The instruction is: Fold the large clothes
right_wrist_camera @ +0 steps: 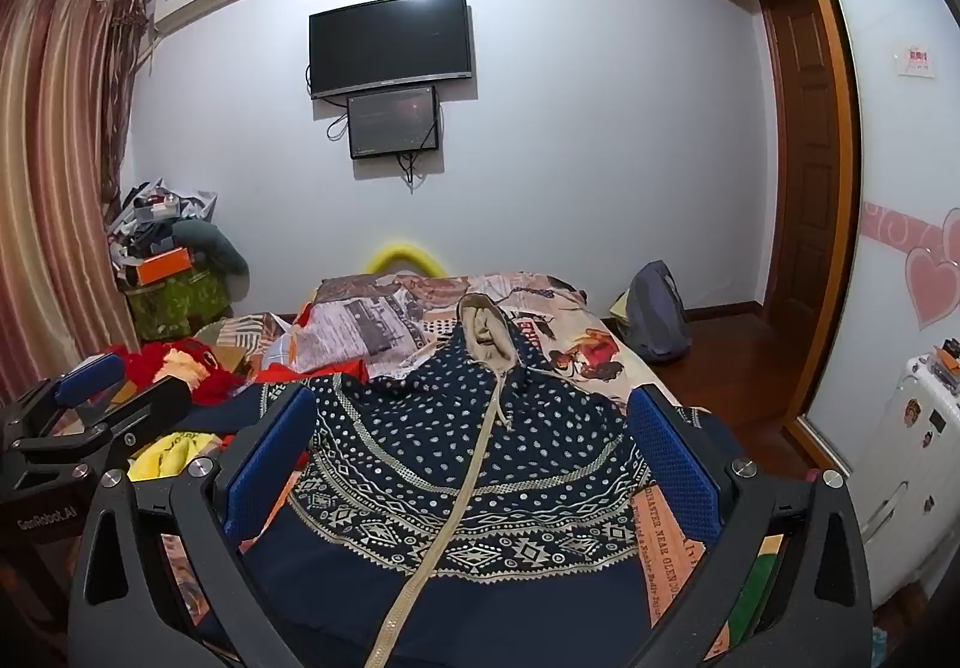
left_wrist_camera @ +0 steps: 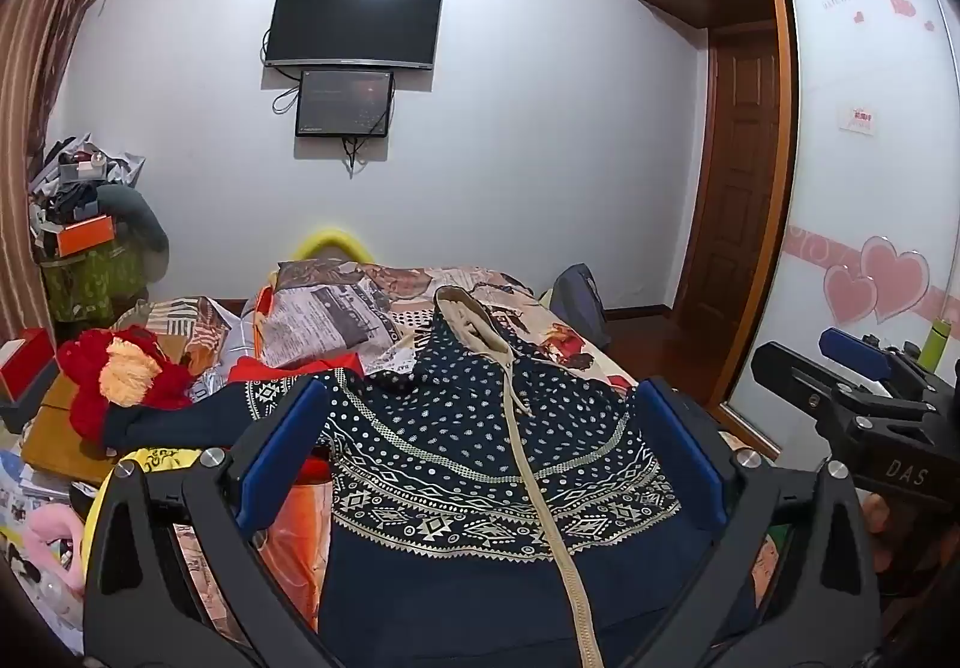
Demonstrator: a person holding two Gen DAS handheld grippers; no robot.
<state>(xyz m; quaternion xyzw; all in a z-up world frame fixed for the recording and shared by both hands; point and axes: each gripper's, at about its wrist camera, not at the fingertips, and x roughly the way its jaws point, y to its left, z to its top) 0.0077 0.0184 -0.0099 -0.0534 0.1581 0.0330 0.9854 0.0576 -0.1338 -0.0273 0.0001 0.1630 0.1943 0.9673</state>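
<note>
A navy hooded zip jacket (left_wrist_camera: 480, 452) with white dots, patterned bands and a beige zipper lies spread on the bed, hood pointing away; it also shows in the right wrist view (right_wrist_camera: 468, 464). My left gripper (left_wrist_camera: 480, 440) is open and empty, held above the jacket, its blue pads wide apart on either side of it. My right gripper (right_wrist_camera: 474, 440) is open and empty too, above the jacket's right half. The right gripper also appears at the right edge of the left wrist view (left_wrist_camera: 852, 368), and the left gripper at the left edge of the right wrist view (right_wrist_camera: 90, 398).
The bed carries a newspaper-print quilt (left_wrist_camera: 360, 320), a red fuzzy garment (left_wrist_camera: 126, 374) and yellow cloth (right_wrist_camera: 168, 452) at the left. A cluttered pile (left_wrist_camera: 90, 236) stands at the back left. A grey backpack (right_wrist_camera: 654, 314), a wooden door and a sliding wardrobe (left_wrist_camera: 870, 158) are at the right.
</note>
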